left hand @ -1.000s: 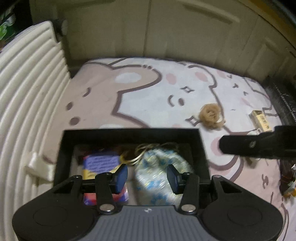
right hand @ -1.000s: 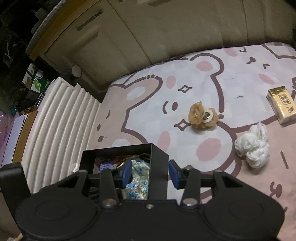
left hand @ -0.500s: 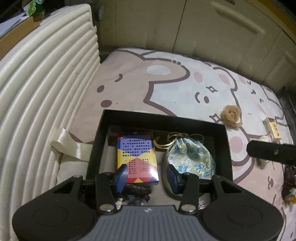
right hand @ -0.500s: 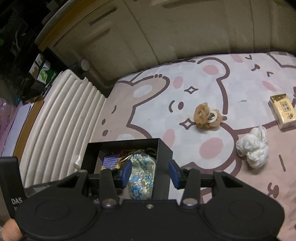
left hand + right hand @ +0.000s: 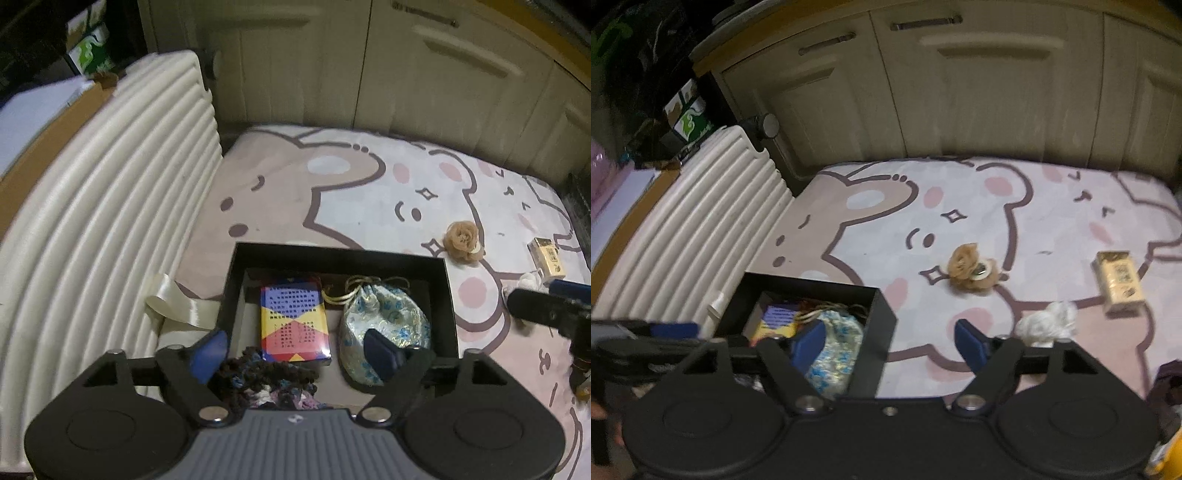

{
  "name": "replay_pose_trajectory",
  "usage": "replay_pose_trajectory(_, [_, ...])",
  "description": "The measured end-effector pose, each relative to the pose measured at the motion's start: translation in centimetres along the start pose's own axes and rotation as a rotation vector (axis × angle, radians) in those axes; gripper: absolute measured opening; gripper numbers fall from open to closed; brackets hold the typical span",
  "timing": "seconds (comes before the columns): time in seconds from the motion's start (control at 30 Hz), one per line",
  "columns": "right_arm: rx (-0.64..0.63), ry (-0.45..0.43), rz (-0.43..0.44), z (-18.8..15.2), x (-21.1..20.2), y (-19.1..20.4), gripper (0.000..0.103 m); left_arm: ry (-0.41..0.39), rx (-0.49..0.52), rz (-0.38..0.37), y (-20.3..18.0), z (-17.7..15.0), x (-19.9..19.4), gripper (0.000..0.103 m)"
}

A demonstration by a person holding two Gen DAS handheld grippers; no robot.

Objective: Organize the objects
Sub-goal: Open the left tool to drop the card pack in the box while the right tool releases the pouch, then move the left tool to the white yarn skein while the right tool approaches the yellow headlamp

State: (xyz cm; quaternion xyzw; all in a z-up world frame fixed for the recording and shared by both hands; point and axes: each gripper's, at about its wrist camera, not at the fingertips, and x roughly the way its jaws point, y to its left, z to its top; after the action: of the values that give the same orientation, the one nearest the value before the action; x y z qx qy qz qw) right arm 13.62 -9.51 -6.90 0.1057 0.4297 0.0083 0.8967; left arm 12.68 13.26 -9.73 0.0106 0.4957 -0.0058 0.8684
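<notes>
Both grippers had spread their fingers since half a second earlier, and both cameras had pulled back so that more of the mat and cupboard showed. The left gripper [image 5: 295, 358] stood wide and empty over the near end of the black box [image 5: 338, 251], one blue pad at the box's left wall and the other over the floral pouch [image 5: 384, 325]. Inside the box lay a colourful card pack [image 5: 293, 323] beside the pouch, with a dark knitted bundle [image 5: 269, 384] nearest the gripper. A cream ribbon [image 5: 177, 304] trailed from the box's left side toward the ribbed cream cushion [image 5: 110, 229].

The right gripper [image 5: 890, 347] was also wide and empty, straddling the box's right wall [image 5: 875, 347], its left pad over the pouch [image 5: 834, 343] and its right pad above the bear-print mat [image 5: 1052, 206]. Out on the mat lay a brown fabric flower [image 5: 971, 271], a white cloth lump [image 5: 1047, 325] just past the right finger, and a gold carton [image 5: 1121, 282] farther right. Cream cupboard doors [image 5: 960, 103] rose behind.
</notes>
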Motion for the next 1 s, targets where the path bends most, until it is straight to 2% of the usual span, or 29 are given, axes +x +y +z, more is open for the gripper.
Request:
replay_pose_trajectory(0.23, [-0.054,-0.018,-0.047,-0.6,-0.8,0.0,0.096,-0.026,0.004,0.012,-0.4,-0.3,-1.5,0.095])
replay_pose_trajectory(0.43, [-0.05,-0.035,-0.075,-0.9,-1.6,-0.4,0.103,-0.046,-0.001,0.024,-0.6,-0.6,-2.5,0.099])
replay_pose_trajectory(0.6, [-0.053,-0.042,-0.085,-1.2,-2.1,-0.6,0.103,-0.07,0.011,0.035,-0.8,-0.8,-3.4,0.103])
replay_pose_trajectory(1.0, [-0.052,-0.029,-0.112,-1.5,-2.4,-1.1,0.103,-0.088,0.016,0.048,-1.1,-1.1,-4.4,0.103])
